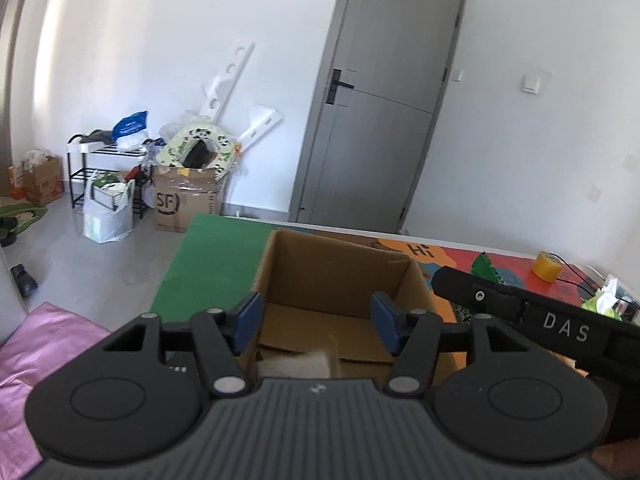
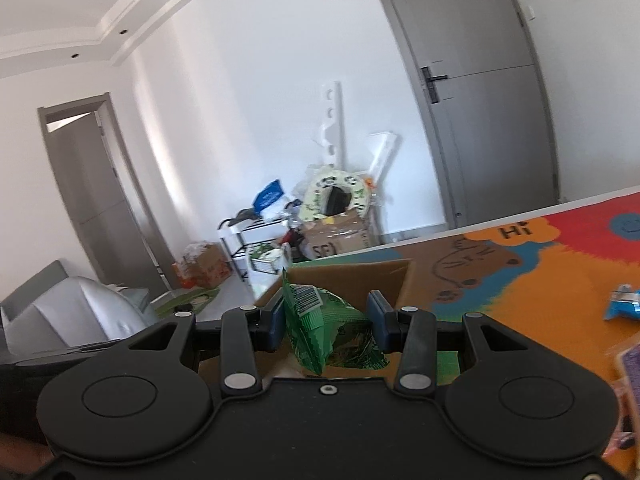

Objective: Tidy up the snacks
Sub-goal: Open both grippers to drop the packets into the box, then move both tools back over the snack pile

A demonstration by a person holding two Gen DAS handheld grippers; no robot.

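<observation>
- The left gripper [image 1: 316, 326] is hanging with jaws apart and empty over the open cardboard box [image 1: 340, 280] at the bench's [image 1: 208, 256] left edge.
- The right gripper [image 2: 326, 320] is clamping a green snack packet [image 2: 328, 332] just before that box.
- A blue packet [image 2: 622, 306] is lying farther right; yellow tape [image 1: 547, 266] is sitting near the far edge.

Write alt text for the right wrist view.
The right gripper is shut on a green snack packet, held just in front of an open cardboard box on a colourful cartoon mat. A blue snack packet lies on the mat to the right.
</observation>
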